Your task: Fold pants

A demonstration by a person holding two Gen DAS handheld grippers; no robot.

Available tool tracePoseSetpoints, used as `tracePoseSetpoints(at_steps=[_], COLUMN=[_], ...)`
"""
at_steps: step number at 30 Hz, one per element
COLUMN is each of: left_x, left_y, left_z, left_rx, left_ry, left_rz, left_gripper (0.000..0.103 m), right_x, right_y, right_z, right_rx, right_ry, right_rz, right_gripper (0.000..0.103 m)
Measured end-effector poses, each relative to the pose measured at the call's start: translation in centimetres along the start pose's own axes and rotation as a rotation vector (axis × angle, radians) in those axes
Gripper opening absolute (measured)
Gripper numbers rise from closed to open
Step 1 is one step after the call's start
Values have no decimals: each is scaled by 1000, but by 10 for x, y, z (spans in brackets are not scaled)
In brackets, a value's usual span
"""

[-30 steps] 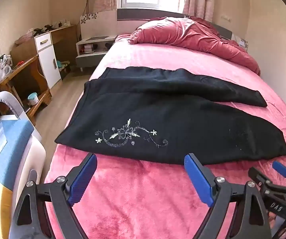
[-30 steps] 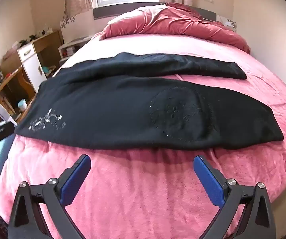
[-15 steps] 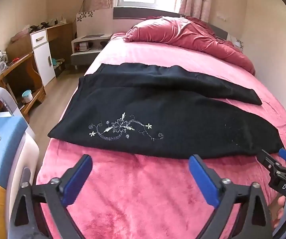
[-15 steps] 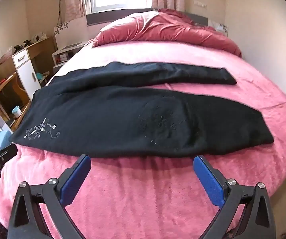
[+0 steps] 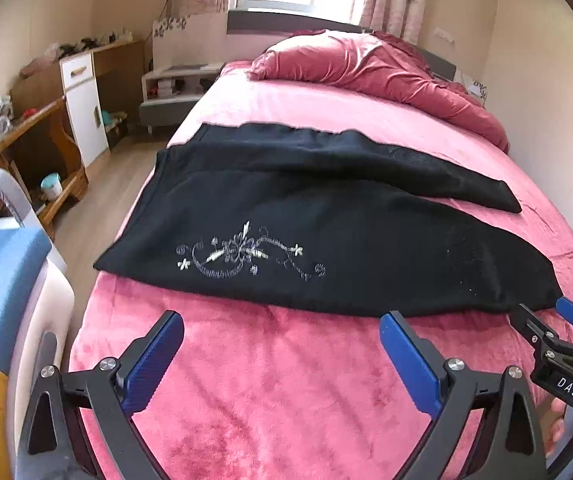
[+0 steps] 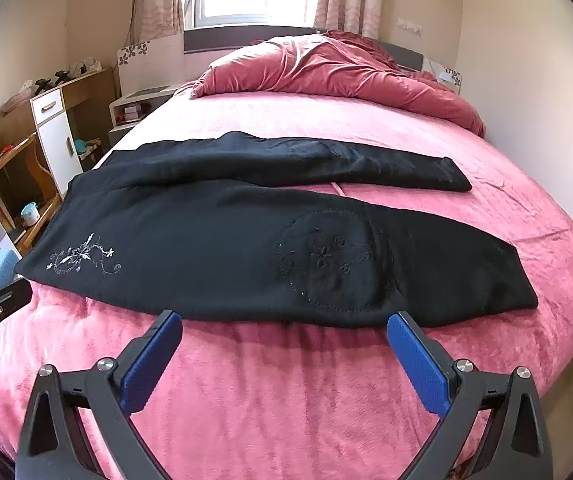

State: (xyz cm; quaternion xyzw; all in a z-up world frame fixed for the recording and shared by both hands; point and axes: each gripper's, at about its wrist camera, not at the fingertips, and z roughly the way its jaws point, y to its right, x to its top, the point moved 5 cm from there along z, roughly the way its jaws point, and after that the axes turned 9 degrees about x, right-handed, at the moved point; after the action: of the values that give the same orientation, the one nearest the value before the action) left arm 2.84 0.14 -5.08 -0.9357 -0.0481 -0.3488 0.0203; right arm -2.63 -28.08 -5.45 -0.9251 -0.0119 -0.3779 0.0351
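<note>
Black pants [image 5: 326, 224] lie spread across the pink bed [image 5: 286, 380], waist to the left, both legs running right and apart. White flower embroidery [image 5: 246, 254] marks the near leg by the waist. The pants also show in the right wrist view [image 6: 246, 240]. My left gripper [image 5: 282, 336] is open and empty, just short of the pants' near edge. My right gripper [image 6: 284, 334] is open and empty at the near edge of the near leg; it also shows in the left wrist view [image 5: 546, 320] by the leg's cuff.
A crumpled red duvet [image 5: 366, 68] lies at the head of the bed. A wall runs along the bed's right side. On the left are a wooden desk [image 5: 26, 128], a white cabinet [image 5: 86, 108], a low nightstand [image 5: 174, 88] and a blue-and-white appliance [image 5: 2, 280].
Both grippers have drawn back and risen a little, so the pants look slightly farther away. The pants have not moved. Both grippers stay open.
</note>
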Motion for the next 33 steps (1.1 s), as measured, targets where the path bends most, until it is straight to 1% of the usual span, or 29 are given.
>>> tracePoseSetpoints(at_steps=[2, 5, 9, 11, 15, 17, 21, 23, 25, 30, 33], left_x=[0, 0, 2, 2, 2, 2, -2, -3, -5, -5, -4], left_y=[-4, -9, -14, -18, -22, -22, -21, -21, -21, -22, -22], left_z=[0, -1, 0, -1, -1, 1, 5, 8, 9, 8, 9], left_rx=[12, 12, 38, 60, 61, 67, 55, 69, 61, 74, 68], left_ry=[2, 8, -7, 2, 5, -3, -21, -29, -39, -24, -22], left_rz=[-11, -26, -40, -48, -56, -48, -49, -42, -45, -39, -40], left_gripper=[100, 100, 98, 92, 88, 88, 88, 88, 88, 88, 88], right_x=[2, 1, 2, 3, 6, 7, 7, 6, 4, 1, 0], right_y=[-1, -4, -10, -12, -16, -18, -18, -17, -16, -14, -14], right_z=[1, 3, 3, 3, 3, 4, 4, 6, 7, 10, 11], right_rx=[0, 3, -2, -6, -12, -12, -10, -10, -9, -8, -4], right_ry=[-4, -8, -5, -5, 3, 1, -5, -8, -12, -21, -28], right_rz=[-1, -10, -29, -38, -50, -55, -53, -50, -47, -37, -32], right_gripper=[103, 103, 103, 103, 103, 103, 103, 103, 103, 103, 103])
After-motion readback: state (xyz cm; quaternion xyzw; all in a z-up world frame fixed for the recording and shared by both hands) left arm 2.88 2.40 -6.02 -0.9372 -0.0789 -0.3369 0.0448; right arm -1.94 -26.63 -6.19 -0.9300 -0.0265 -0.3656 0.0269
